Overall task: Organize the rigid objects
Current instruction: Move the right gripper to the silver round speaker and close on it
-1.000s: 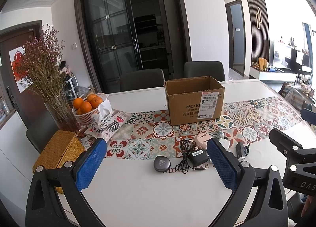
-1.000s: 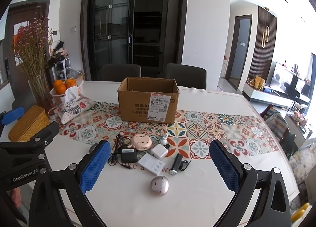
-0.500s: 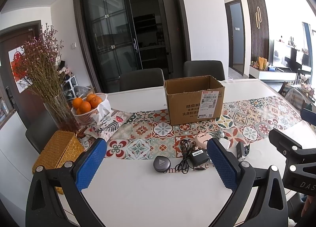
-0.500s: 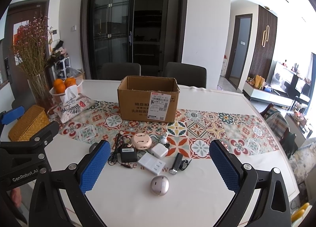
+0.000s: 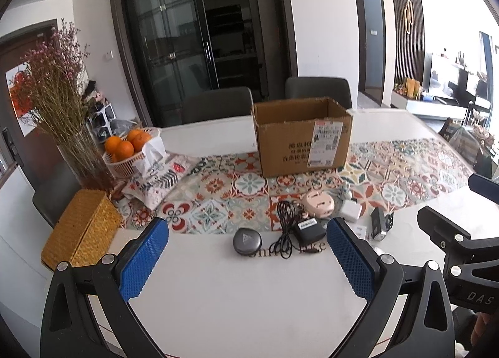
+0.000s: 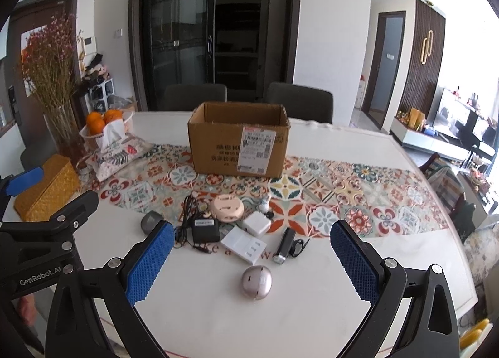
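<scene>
Both grippers, left point(image 5: 246, 259) & right point(image 6: 251, 259), wide open, empty; small gadgets at 12 o'clock, cardboard box point(image 6: 238, 142) beyond

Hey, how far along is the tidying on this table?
Nothing looks done yet. Both the left gripper and right gripper are open and empty. The black adapter, white charger and silver mouse lie outside the cardboard box.

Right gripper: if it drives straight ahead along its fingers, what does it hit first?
Probably the silver round case, lying on the white table roughly centred ahead of the open right gripper. The white flat charger sits just beyond. Depth is unclear through the fisheye.
</scene>
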`<state>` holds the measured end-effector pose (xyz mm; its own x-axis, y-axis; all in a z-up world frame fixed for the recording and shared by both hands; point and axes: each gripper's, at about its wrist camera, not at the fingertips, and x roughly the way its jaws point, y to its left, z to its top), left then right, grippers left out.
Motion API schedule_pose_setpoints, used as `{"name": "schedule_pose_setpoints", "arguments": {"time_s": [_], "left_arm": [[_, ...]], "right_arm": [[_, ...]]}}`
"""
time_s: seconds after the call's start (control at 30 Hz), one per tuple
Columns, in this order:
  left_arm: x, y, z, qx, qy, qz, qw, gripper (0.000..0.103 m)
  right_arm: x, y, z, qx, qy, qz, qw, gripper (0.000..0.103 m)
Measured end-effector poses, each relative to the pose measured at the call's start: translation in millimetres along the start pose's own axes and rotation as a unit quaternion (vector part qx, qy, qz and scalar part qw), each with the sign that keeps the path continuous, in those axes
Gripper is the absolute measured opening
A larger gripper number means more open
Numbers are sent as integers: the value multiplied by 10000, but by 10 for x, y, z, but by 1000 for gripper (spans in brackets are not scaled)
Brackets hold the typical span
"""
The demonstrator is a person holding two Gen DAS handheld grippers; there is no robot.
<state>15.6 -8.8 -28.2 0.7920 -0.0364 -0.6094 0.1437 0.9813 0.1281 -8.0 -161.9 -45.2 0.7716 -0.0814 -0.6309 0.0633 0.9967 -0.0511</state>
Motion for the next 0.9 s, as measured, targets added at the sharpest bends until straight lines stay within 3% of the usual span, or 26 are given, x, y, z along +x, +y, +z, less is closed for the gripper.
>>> {"name": "schedule_pose_setpoints", "arguments": {"time_s": [0.23,0.43,0.9], "left_arm": [[270,-137,-197,-41,207,60,9998,103],[606,-225,-435,-105,622,36,9980,103],[1206,-360,-755,-32,1060,69,9943,103]], "right_arm": [[336,-46,-174,-149,271,152,9994,100],[690,-86,-408,-142,641,271,9975,100],[1360,-82,-857,75,1003,331,9944,76]]}}
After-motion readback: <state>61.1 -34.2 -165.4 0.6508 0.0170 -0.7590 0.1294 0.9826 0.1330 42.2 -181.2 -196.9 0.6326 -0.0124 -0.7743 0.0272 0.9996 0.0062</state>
